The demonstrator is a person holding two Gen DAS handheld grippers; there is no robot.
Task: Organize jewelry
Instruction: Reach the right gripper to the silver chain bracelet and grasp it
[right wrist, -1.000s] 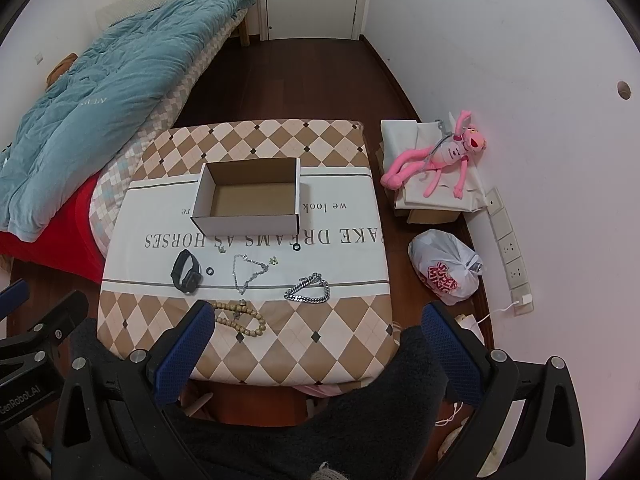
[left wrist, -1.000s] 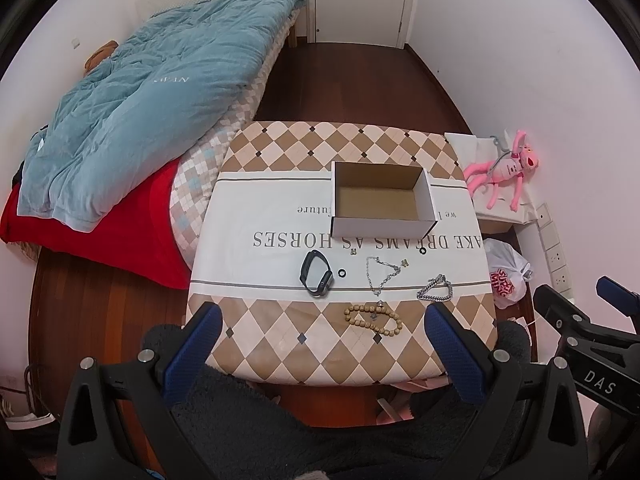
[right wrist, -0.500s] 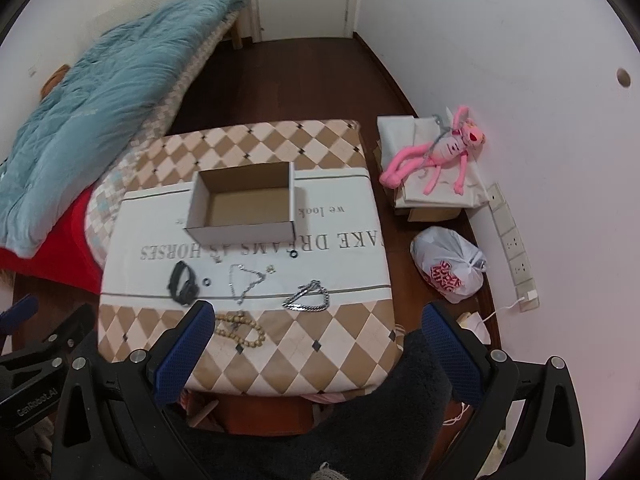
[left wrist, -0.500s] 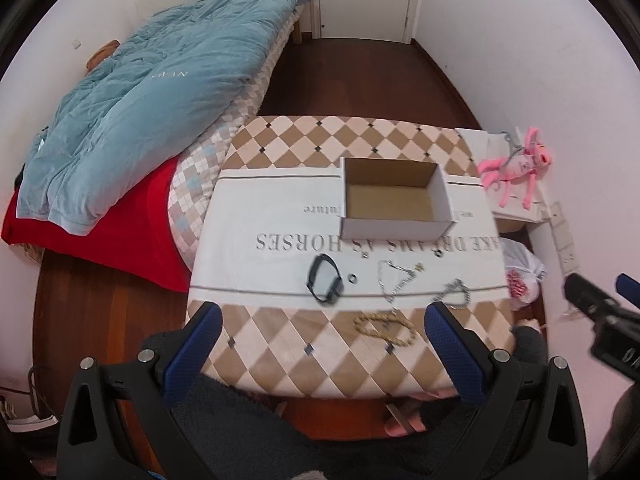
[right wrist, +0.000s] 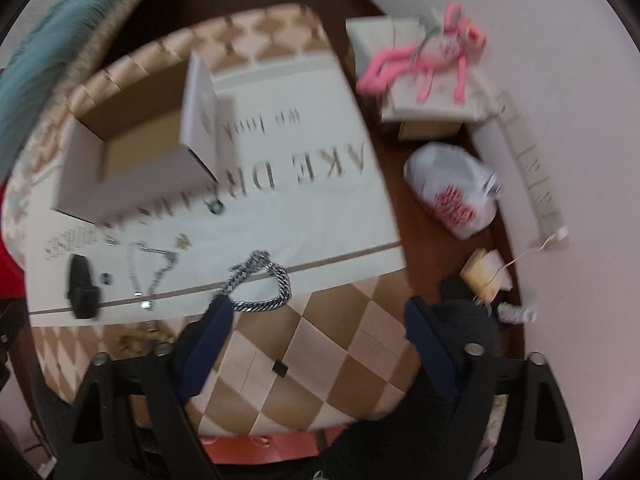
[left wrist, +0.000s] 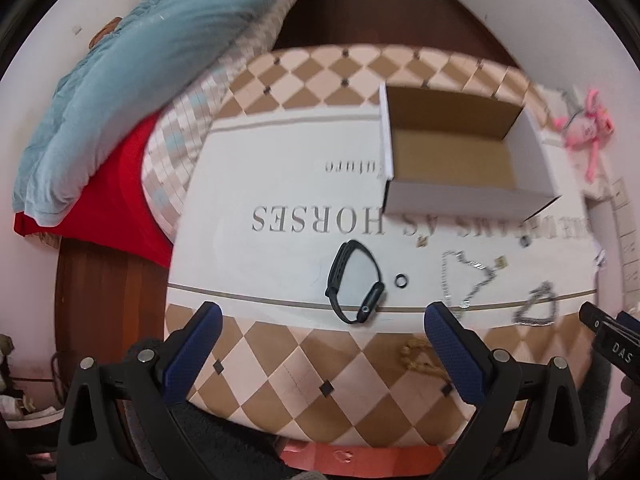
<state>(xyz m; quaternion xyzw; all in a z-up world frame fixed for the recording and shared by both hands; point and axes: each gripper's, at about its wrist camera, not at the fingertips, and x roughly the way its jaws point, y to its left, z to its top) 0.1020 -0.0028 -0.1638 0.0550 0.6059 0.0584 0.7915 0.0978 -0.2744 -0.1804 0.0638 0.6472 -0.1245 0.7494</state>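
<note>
1. The left gripper [left wrist: 322, 326] hangs over the near edge of the table [left wrist: 280, 360], its blue-padded fingers spread wide apart and holding nothing.
2. Between its fingers, just above centre of the left wrist view, lies a black smart band [left wrist: 354, 282], with a small dark ring [left wrist: 401, 281] just to its right.
3. Further right lie a thin silver necklace [left wrist: 464, 276] and a chunky silver chain bracelet [left wrist: 538, 312]; a wooden bead bracelet [left wrist: 418, 356] sits lower, partly behind the right finger.
4. An open cardboard box [left wrist: 460, 160] stands in the upper right of that view, on the printed white band of the tablecloth, and looks empty.
5. The right gripper [right wrist: 314, 326] is also wide open and empty, low over the checked cloth; the picture is blurred.
6. In the right wrist view the chunky chain bracelet [right wrist: 260, 284] lies just above the tip of the left-hand finger; whether they touch is unclear.
7. A pink plush toy [right wrist: 424, 56] lies at upper right, and a white plastic bag [right wrist: 452, 196] below it on the floor.
</note>
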